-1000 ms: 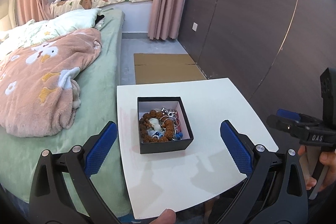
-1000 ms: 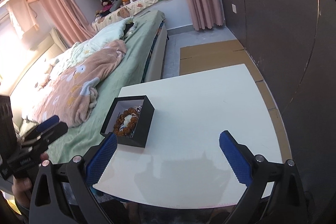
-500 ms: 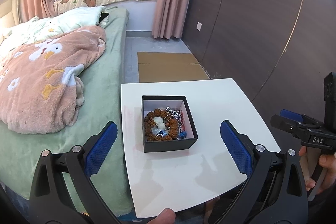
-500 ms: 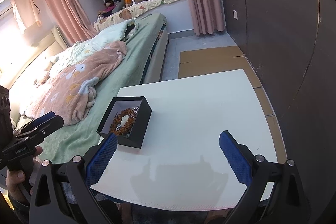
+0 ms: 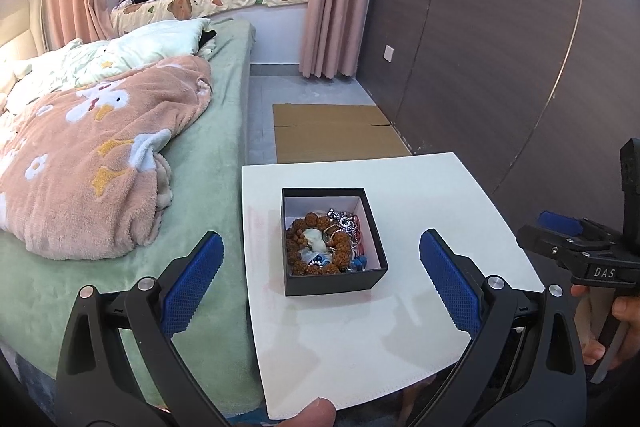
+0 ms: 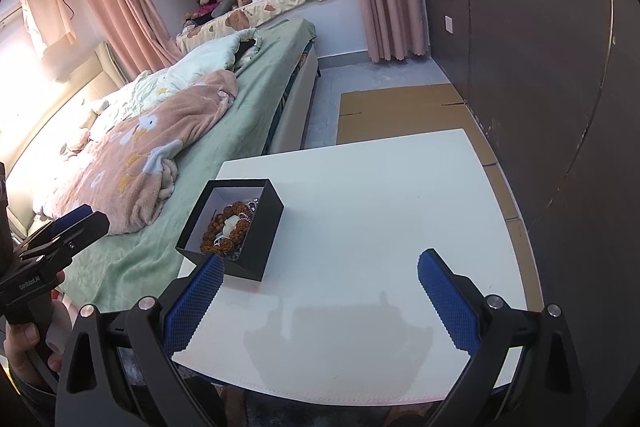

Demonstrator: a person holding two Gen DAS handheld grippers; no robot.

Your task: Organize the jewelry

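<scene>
A small black box stands on the left part of the white table. It holds a brown bead bracelet tangled with silver and red pieces of jewelry. My left gripper hovers just in front of the box, open, nothing between its blue pads. My right gripper is open above the table's near part, its left pad close to the box's near corner. Each gripper also shows at the edge of the other's view, held by a hand.
A bed with a green sheet and a pink fleece blanket borders the table's left side. A dark panelled wall runs along the right. Flat cardboard lies on the floor beyond the table.
Both grippers have drifted closer to the table and box; the box looms larger in each view. The jaws stayed open and the box has not moved.
</scene>
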